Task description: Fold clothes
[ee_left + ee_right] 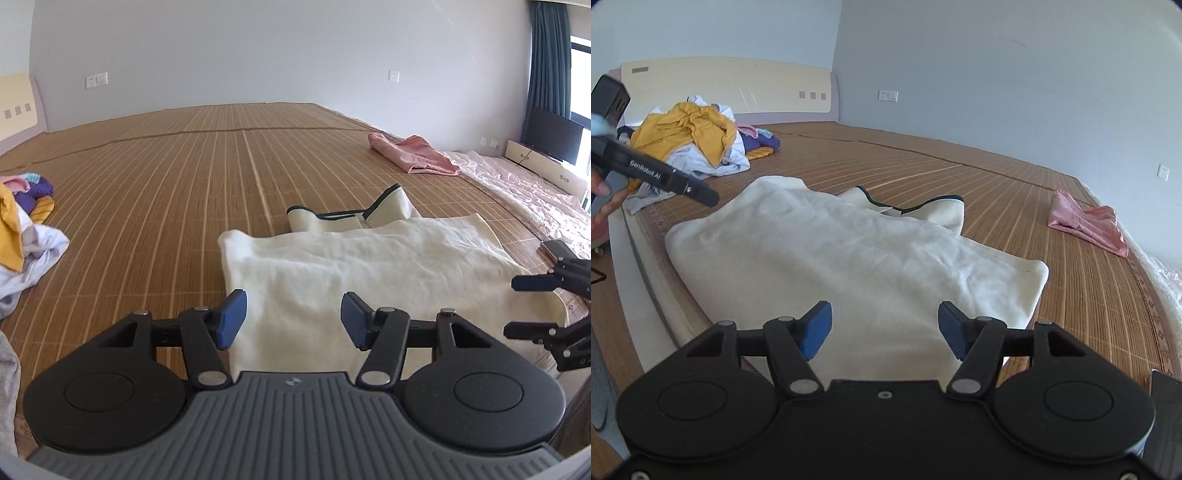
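Through the left wrist camera, my left gripper (293, 319) hangs nearest, fingers apart and empty over the near hem of the cream garment (369, 266), which lies flat on the bamboo mat (166, 184) covering the bed. Through the right wrist camera, my right gripper (884, 330) is likewise spread and holding nothing above the garment's near edge. To fold cleanly, I judge both should pinch the hem corners evenly.

Black monitor (553, 139) by blue curtain (546, 55); phone (558, 249) on mat edge.
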A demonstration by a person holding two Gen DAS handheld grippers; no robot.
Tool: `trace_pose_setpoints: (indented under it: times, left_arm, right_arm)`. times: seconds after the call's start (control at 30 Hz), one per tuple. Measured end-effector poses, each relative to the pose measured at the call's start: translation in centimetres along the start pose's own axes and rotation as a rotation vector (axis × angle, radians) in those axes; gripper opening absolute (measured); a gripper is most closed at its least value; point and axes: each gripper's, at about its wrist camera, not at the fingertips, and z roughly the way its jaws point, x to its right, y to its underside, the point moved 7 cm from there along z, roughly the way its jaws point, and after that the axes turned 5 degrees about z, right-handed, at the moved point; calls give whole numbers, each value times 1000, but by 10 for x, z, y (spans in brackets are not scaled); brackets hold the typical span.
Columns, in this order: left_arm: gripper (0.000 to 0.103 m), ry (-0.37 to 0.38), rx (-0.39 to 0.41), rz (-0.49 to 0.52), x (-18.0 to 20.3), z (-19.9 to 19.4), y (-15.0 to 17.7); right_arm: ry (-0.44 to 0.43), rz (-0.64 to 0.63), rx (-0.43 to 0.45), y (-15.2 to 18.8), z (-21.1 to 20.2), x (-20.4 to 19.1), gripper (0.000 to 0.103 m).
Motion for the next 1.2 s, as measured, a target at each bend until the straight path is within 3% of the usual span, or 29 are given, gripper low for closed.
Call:
trace_pose_setpoints:
  times: [0.13,0.2,0.33,0.47,0.57,0.67,0.8,0.9,0.97,1.0,1.13,1.2]
  left_arm:
    - [63,16,-40,-1,0,41,-19]
    - [63,-42,-64,-7,-10,63,-19]
    - [63,-227,-132,49,-37,84,-5]
    - [64,-306,-140,46,-61,73,-1]
    - [64,-275,-104,-18,-72,53,1]
    - [64,-134,-30,-101,-64,28,-1]
    - [64,24,10,-30,-24,12,1]
    - [64,110,-33,32,3,18,11]
    - [64,114,-82,46,9,26,22]
    - [65,111,-100,55,11,28,28]
    - [72,32,-123,68,-8,22,41]
    - [72,2,-126,48,-23,15,47]
  right_arm:
    - [-87,91,-6,1,2,-4,68]
    - [-110,127,-16,4,4,-2,69]
    - [-112,136,-37,15,6,3,70]
    - [-106,78,-32,20,7,3,71]
    - [-103,77,-29,20,8,3,74]
    - [-98,99,-35,16,8,2,75]
    - [-90,194,69,-1,-3,9,75]
    - [-108,226,99,-10,0,5,73]
    - [-118,200,70,-10,7,-5,57]
    - [-111,170,49,-7,12,-10,54]
    - [-82,74,4,5,26,-21,57]
    - [-64,60,1,6,25,-20,65]
